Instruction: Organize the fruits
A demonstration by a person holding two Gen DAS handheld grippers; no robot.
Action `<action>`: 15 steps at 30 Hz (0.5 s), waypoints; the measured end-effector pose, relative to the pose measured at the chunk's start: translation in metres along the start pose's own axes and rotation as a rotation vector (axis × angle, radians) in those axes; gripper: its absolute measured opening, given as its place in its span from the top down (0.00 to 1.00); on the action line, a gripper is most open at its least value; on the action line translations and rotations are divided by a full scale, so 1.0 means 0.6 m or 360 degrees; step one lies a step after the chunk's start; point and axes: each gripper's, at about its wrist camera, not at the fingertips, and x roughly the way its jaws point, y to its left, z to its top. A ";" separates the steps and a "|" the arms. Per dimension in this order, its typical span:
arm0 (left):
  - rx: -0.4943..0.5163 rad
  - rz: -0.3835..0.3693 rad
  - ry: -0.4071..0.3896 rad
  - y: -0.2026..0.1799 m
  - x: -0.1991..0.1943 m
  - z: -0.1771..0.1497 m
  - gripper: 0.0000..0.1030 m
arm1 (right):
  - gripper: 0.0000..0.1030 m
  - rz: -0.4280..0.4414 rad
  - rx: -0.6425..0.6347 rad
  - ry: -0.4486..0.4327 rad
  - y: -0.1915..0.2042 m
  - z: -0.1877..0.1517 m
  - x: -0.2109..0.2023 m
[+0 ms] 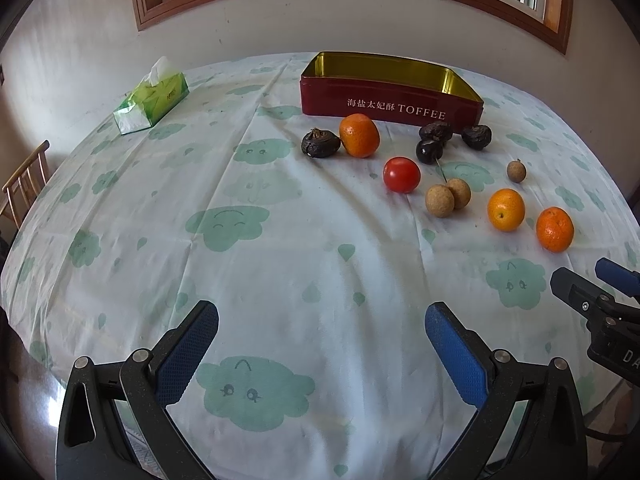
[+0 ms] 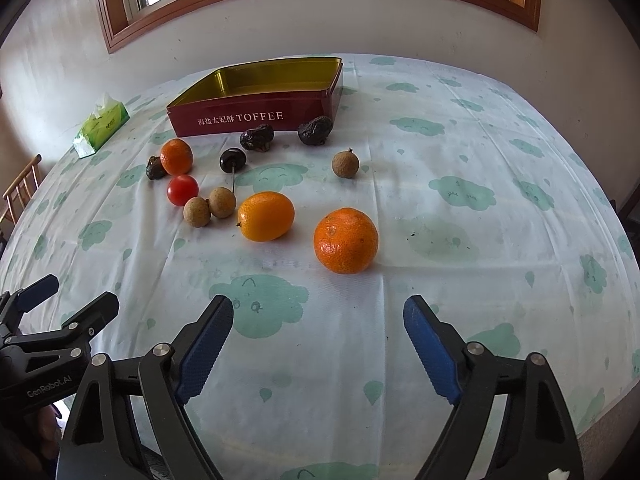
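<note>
An open red toffee tin [image 1: 390,106] [image 2: 256,120] stands at the back of the table, empty inside. In front of it lie loose fruits: a mandarin [image 2: 346,240] [image 1: 555,229] nearest my right gripper, a kumquat [image 2: 266,216] [image 1: 506,209], another mandarin [image 1: 359,135] [image 2: 176,156], a cherry tomato [image 1: 401,175] [image 2: 183,189], two joined longans [image 1: 447,196] [image 2: 210,206], a single longan [image 2: 345,164], a dark cherry [image 2: 233,159] and several dark wrinkled fruits [image 1: 320,143]. My left gripper [image 1: 322,346] and right gripper [image 2: 318,340] are both open and empty above the near cloth.
A green tissue box [image 1: 152,98] [image 2: 102,128] lies at the back left. A wooden chair [image 1: 24,184] stands beyond the table's left edge. The table has a cloud-print cloth [image 1: 240,220]. The wall and window are behind the tin.
</note>
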 end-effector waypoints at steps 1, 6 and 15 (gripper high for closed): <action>-0.0001 -0.0002 0.0003 0.000 0.001 0.001 0.03 | 0.18 0.0000 0.0004 0.0003 -0.003 0.000 0.001; -0.0006 -0.0019 0.0017 0.000 0.006 0.004 0.13 | 0.27 -0.0015 -0.0003 0.0011 -0.010 0.005 0.008; 0.0010 -0.0086 0.0029 -0.005 0.019 0.017 0.26 | 0.38 -0.0008 0.0018 0.0059 -0.032 0.014 0.037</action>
